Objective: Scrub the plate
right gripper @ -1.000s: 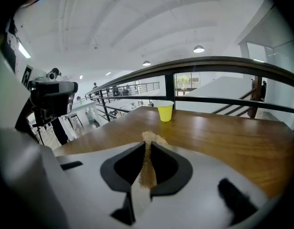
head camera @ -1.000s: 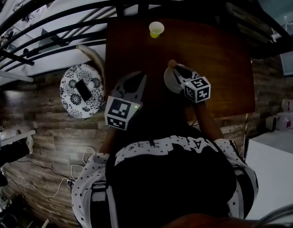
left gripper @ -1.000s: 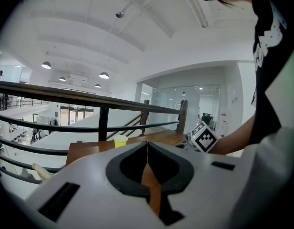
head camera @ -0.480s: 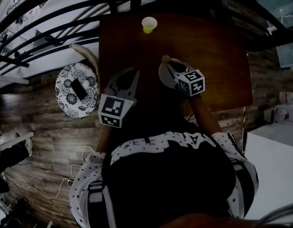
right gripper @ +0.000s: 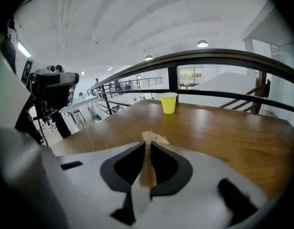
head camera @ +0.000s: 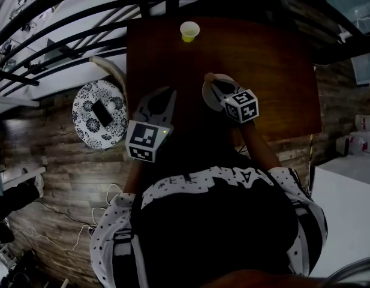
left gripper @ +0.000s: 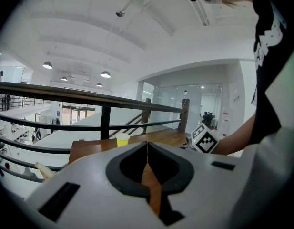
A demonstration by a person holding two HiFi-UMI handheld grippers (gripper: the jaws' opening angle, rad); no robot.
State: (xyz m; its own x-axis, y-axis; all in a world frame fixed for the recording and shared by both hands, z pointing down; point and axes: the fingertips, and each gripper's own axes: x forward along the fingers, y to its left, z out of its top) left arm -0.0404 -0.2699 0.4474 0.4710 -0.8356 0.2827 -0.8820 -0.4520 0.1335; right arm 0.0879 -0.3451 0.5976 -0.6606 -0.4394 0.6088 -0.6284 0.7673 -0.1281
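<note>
A pale round plate [head camera: 212, 97] lies on the dark wooden table [head camera: 274, 65], near its front middle. My right gripper [head camera: 212, 81] reaches over the plate's far left rim and is shut on a tan sponge [head camera: 209, 77]. In the right gripper view the sponge [right gripper: 151, 138] sticks out past the closed jaws; the plate is hidden under the gripper there. My left gripper [head camera: 170, 92] hovers at the table's left front edge, left of the plate. It is shut, with only bare wood showing through its slit [left gripper: 147, 152].
A yellow cup [head camera: 189, 31] stands at the table's far edge, also seen as the yellow cup [right gripper: 168, 102] and the yellow cup [left gripper: 122, 139]. A black railing [head camera: 83, 17] runs behind the table. A patterned round stool [head camera: 101, 114] with a dark phone stands left of the table.
The head view has shifted slightly. Both grippers hold about the same places over the table, the right one still shut on the sponge at the plate's rim.
</note>
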